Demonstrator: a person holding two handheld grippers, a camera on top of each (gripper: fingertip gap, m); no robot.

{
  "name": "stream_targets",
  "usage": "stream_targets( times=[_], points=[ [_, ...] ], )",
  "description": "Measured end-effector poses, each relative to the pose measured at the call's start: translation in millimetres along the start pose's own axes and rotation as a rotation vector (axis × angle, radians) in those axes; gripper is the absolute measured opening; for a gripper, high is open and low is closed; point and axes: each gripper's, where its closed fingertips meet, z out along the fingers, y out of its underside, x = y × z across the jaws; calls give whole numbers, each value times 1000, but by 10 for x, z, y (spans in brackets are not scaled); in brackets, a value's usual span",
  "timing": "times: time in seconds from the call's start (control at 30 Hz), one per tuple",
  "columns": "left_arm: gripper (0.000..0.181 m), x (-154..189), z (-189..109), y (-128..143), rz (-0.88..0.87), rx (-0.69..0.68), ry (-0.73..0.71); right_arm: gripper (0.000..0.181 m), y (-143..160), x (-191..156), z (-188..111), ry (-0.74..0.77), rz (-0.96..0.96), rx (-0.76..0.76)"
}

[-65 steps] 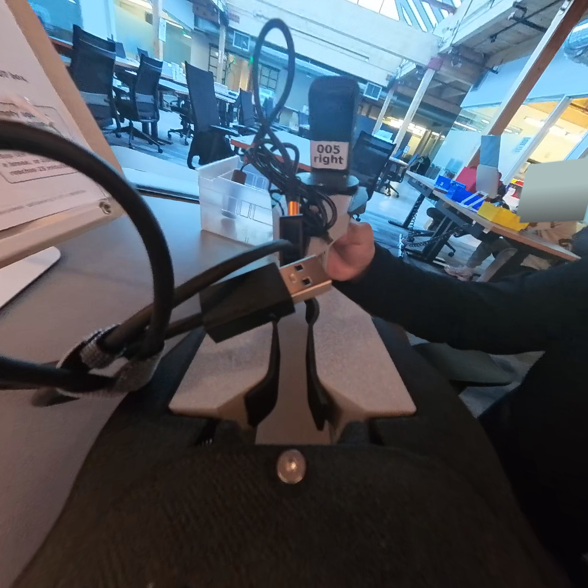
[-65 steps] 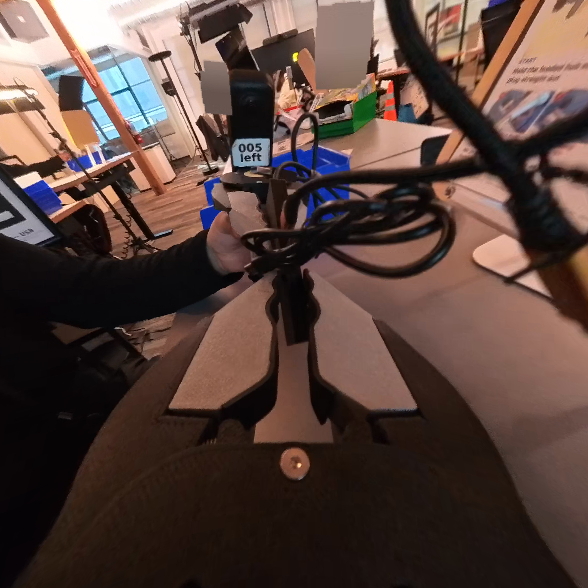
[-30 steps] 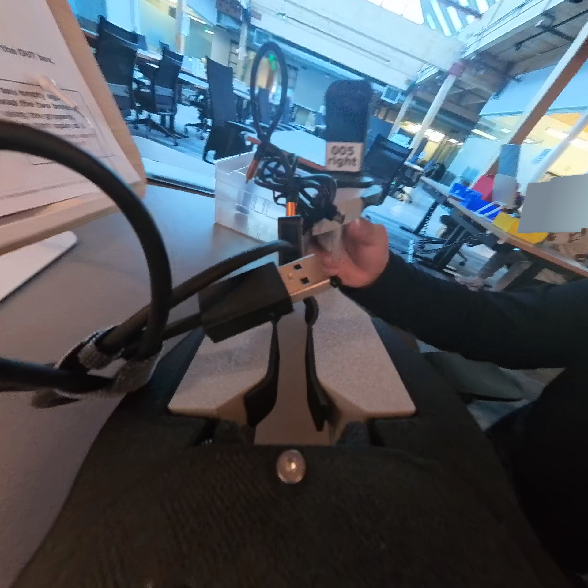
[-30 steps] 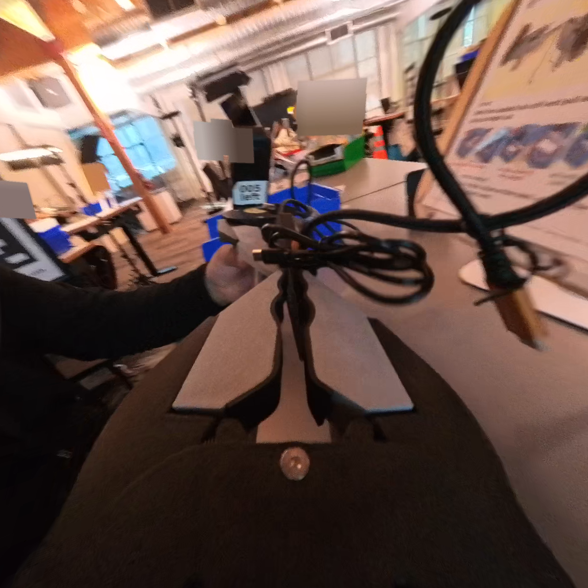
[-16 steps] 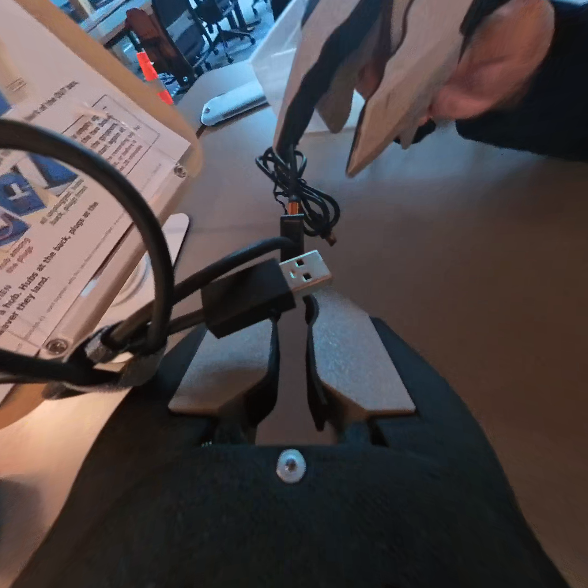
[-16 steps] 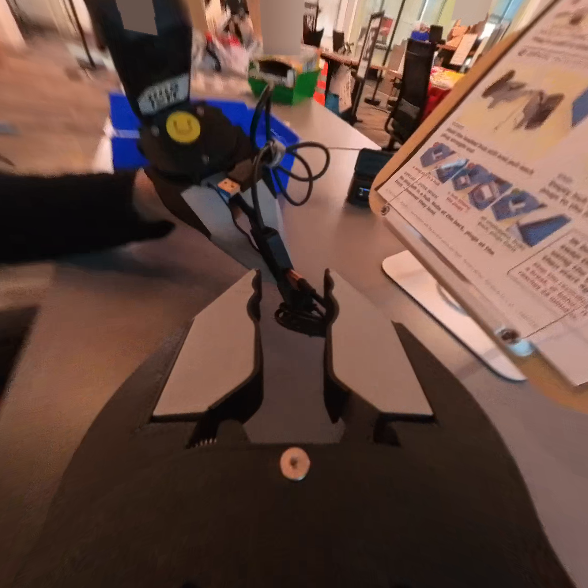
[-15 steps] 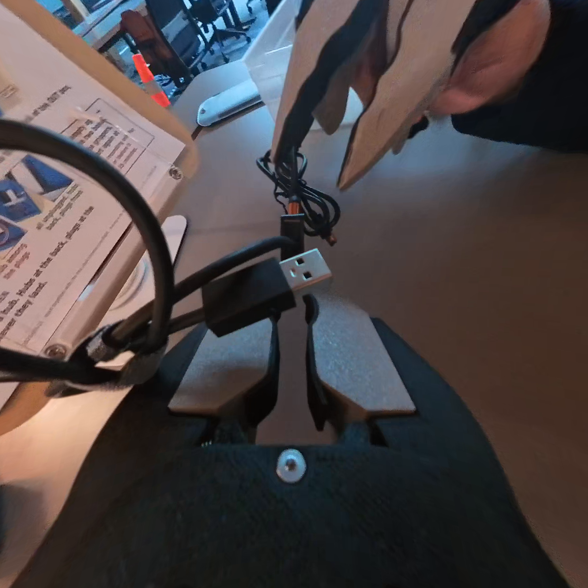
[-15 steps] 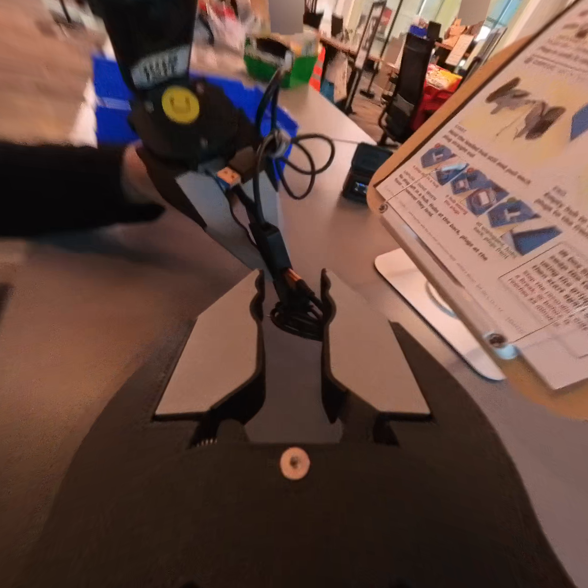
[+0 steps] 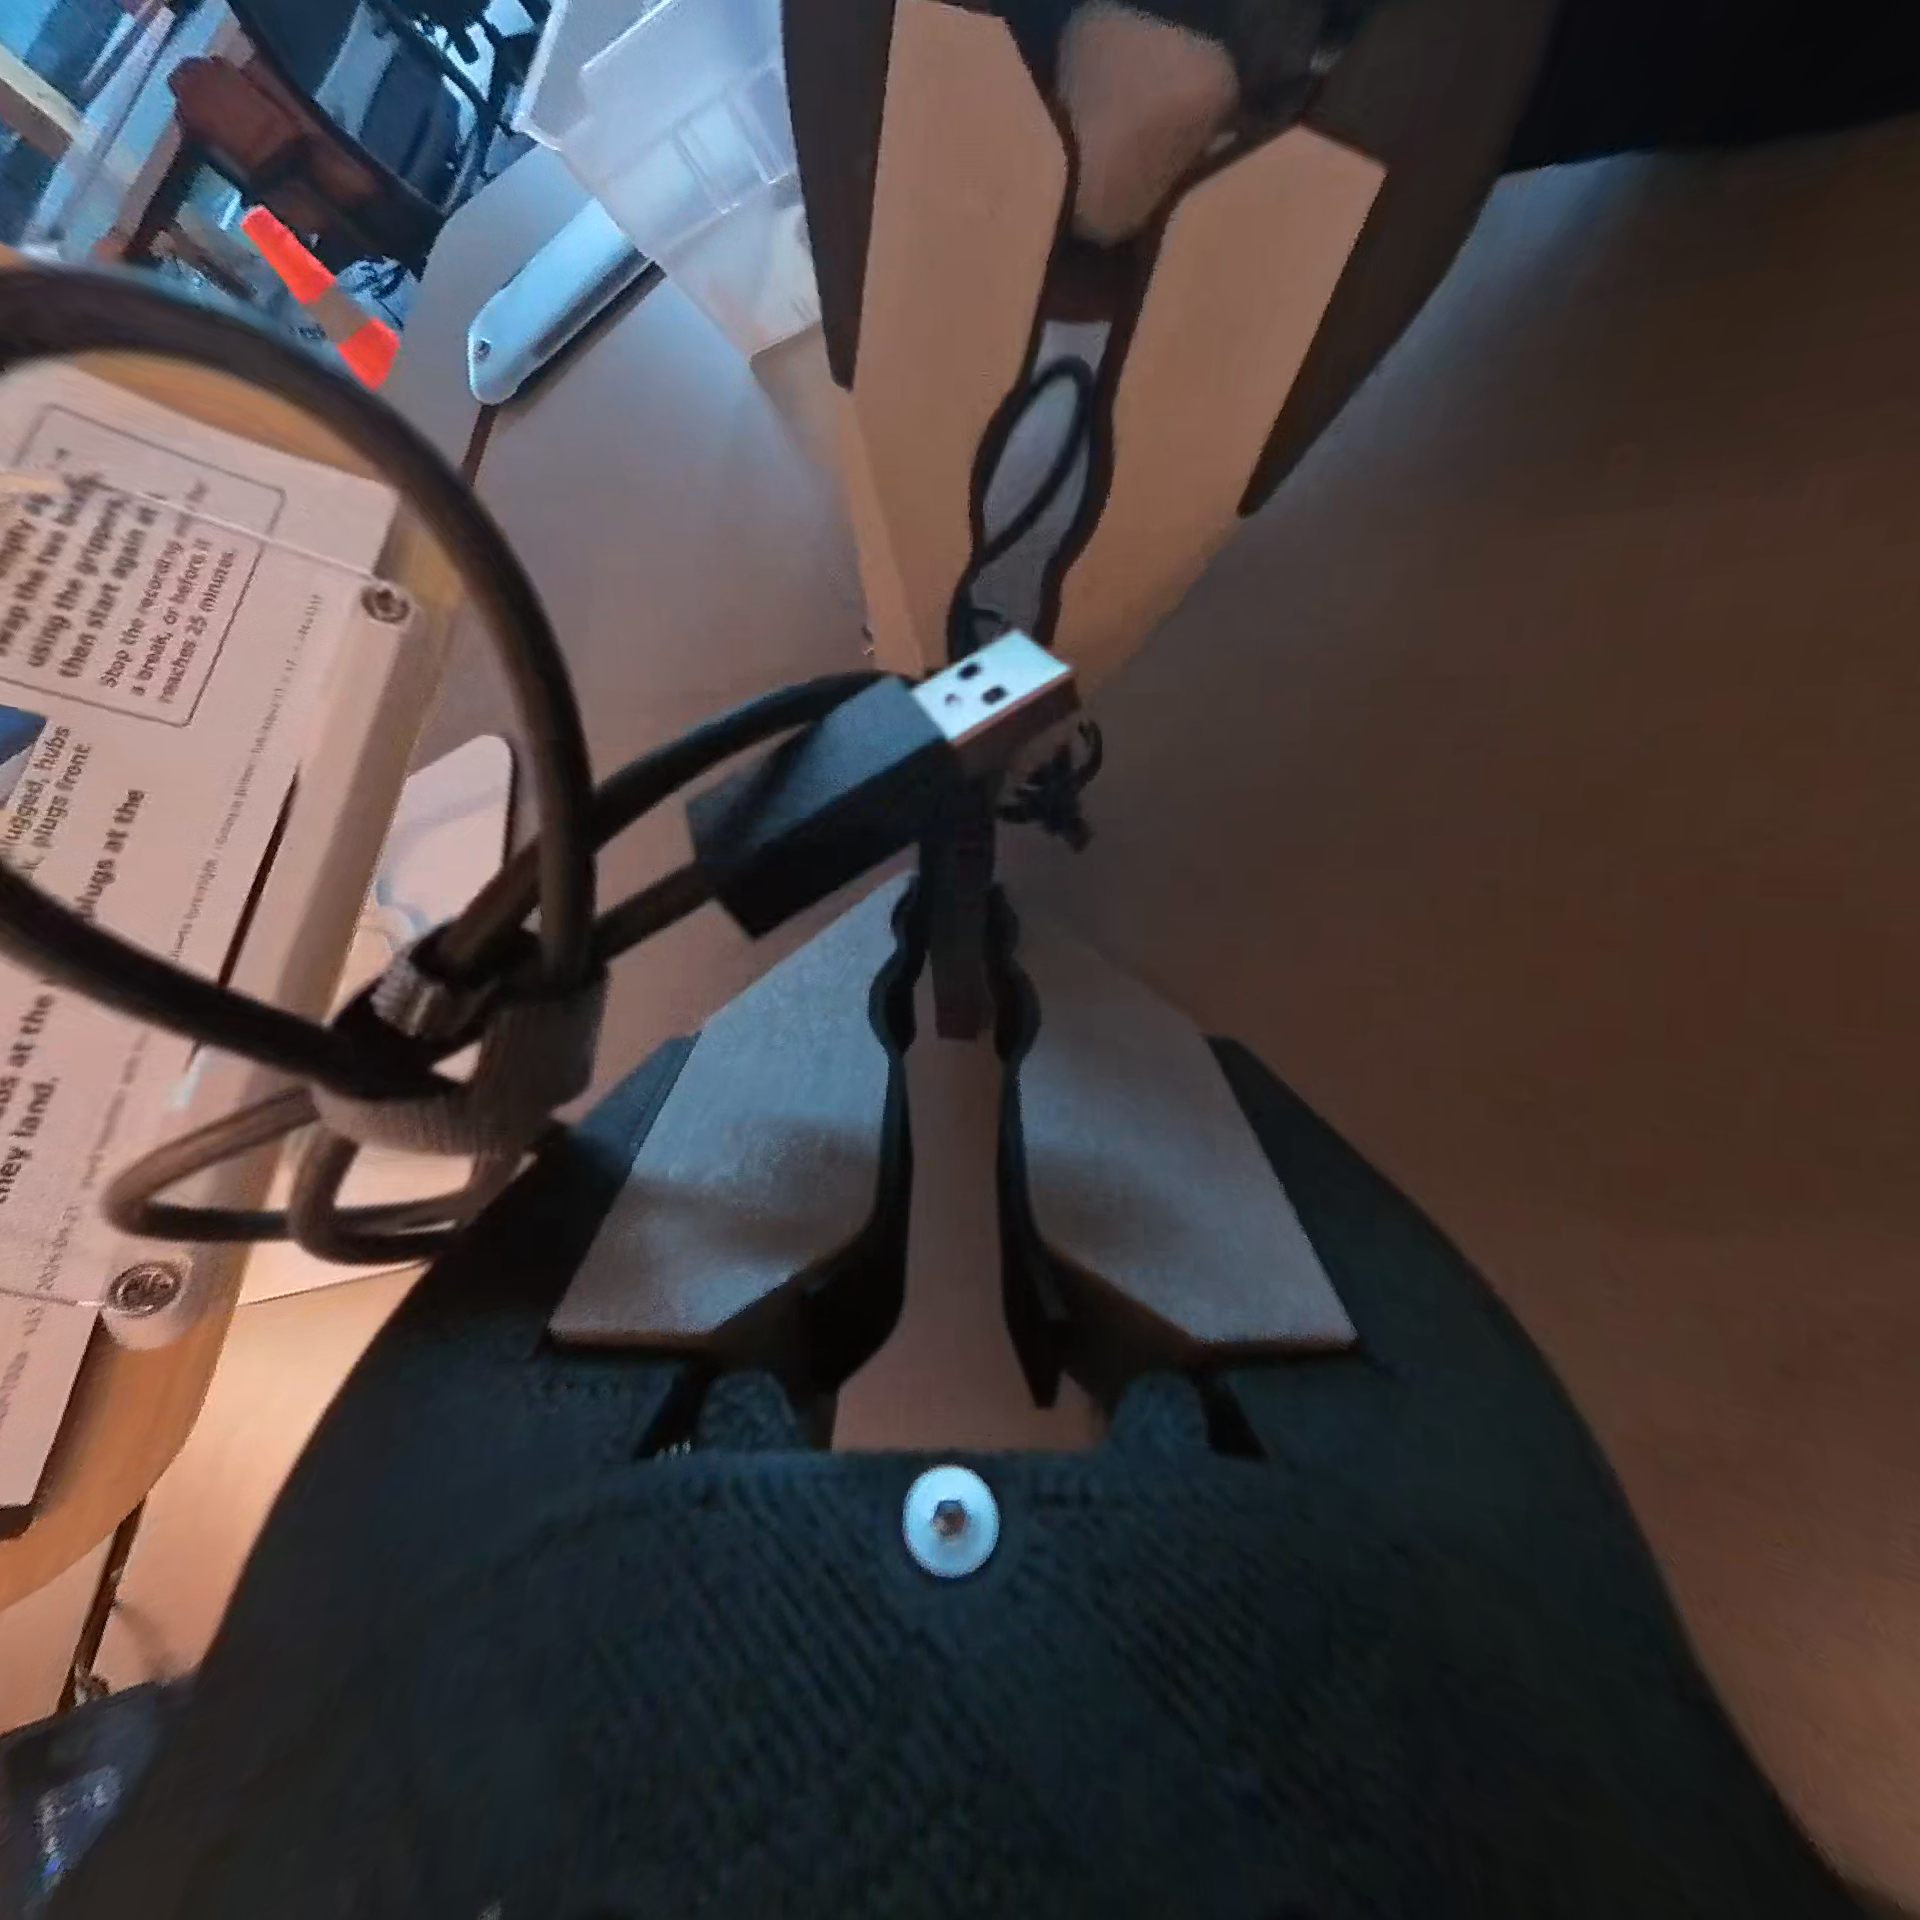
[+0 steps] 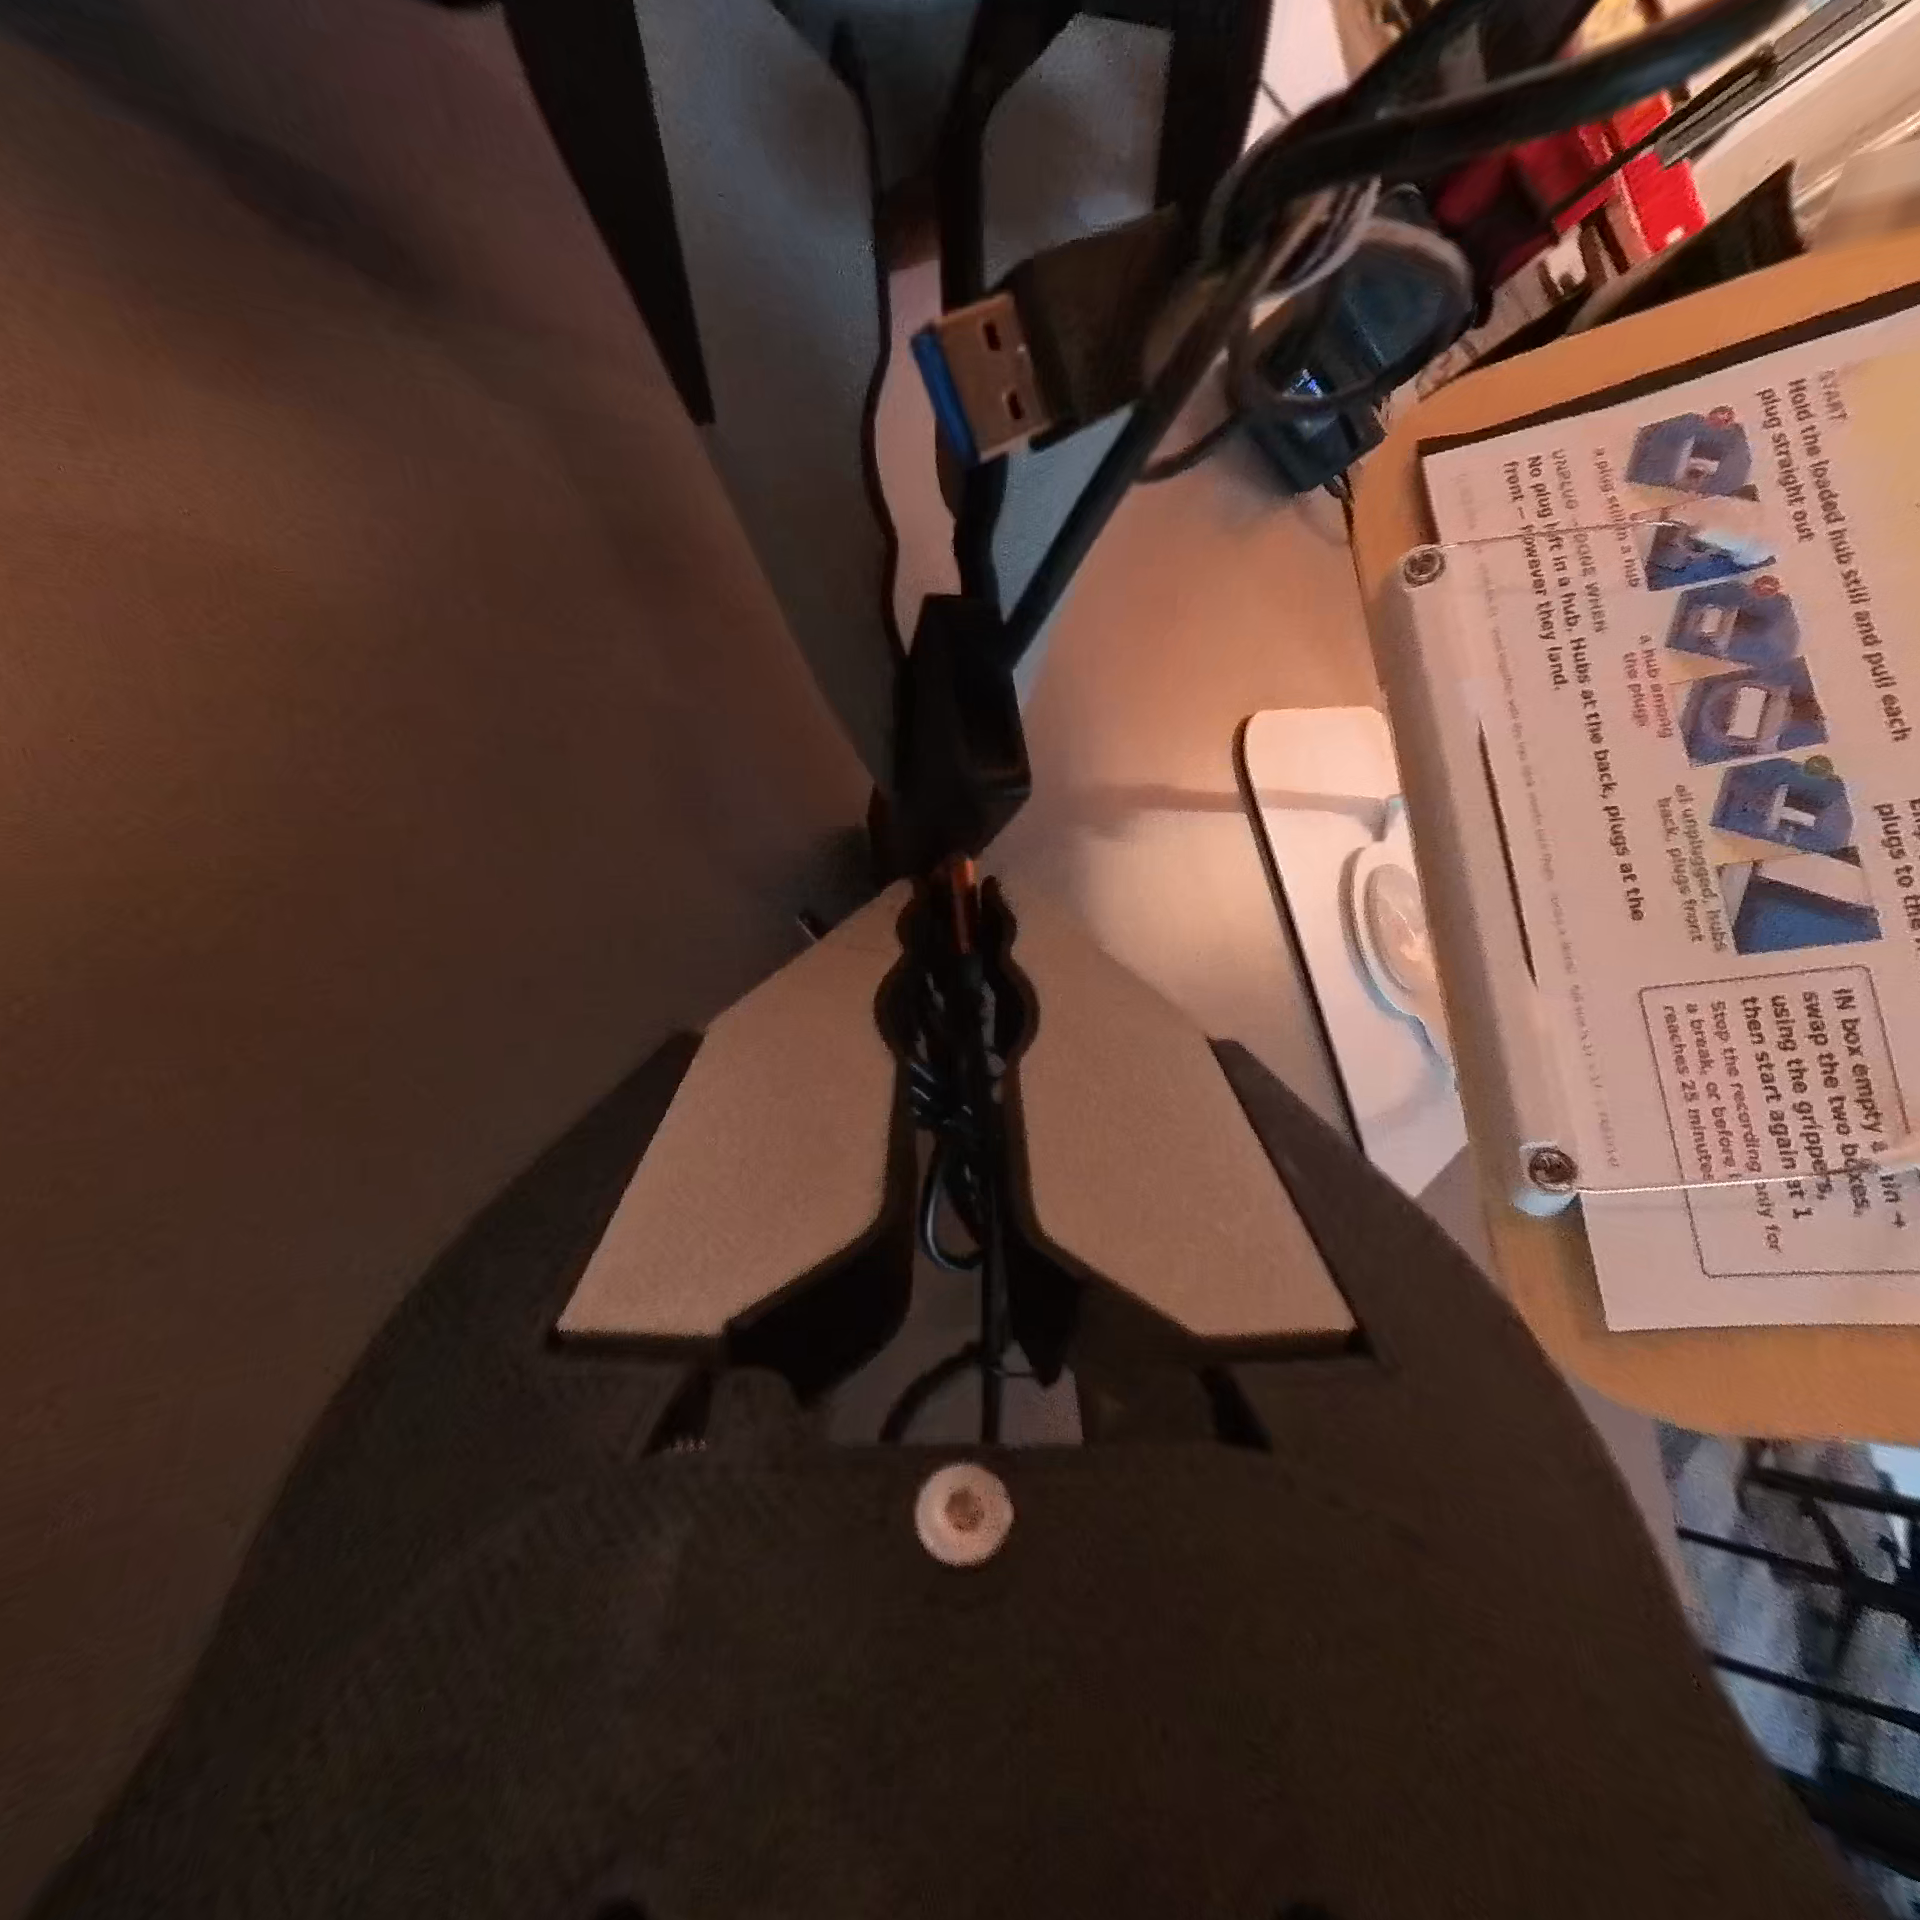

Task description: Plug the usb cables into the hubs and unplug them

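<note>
Black and small, the hub (image 9: 961,914) sits pinched in the left gripper (image 9: 956,987), its own plug (image 9: 997,694) hanging loose above the desk (image 9: 1558,727). To the right, the right gripper (image 10: 954,951) is squeezed on a thin, floppy cable bundle (image 10: 951,1049). Cables bend easily, so I would hold the hard plug end.

The two grippers meet nose to nose over the table (image 9: 1558,727), so no gap is left between them. The sign board (image 10: 1662,831) blocks one side, hanging cable loops (image 9: 312,675) crowd it, and the other side lies open.
</note>
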Motion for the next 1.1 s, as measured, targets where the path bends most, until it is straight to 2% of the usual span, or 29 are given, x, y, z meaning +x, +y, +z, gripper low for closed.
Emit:
stream_targets(
  times=[0.23, 0.47, 0.57, 0.7, 0.8, 0.93, 1.0, 1.03, 1.1],
  points=[
    [9, -12, 20, 5, -14, 13, -11, 4, -7, -32, 11, -36, 40, 23],
    [12, 85, 66, -72, -33, 71, 43, 3, -40, -109, 48, -60, 20, 26],
    [14, 88, 113, -25, -10, 44, 30, 3, -8, -109, 93, -44, 5, -1],
    [9, -7, 65, 19, 45, -30, -44, 5, -37, -38, 119, -26, 43, 0],
    [9, -40, 96, 72, 83, -91, -89, 4, 24, -21, 169, 9, -34, -58],
    [9, -60, 109, 76, 76, -112, -110, 2, 124, 7, 165, 24, -33, -140],
    [9, -188, -14, 141, 25, -131, -159, 4, 808, 183, 115, 111, -60, -480],
    [8, -246, -111, 162, -27, -99, -162, 4, 952, 124, 125, 63, -9, -466],
    [9, -262, -254, 175, -89, -26, -113, 3, 683, 29, 74, -44, 162, -231]
  ],
)
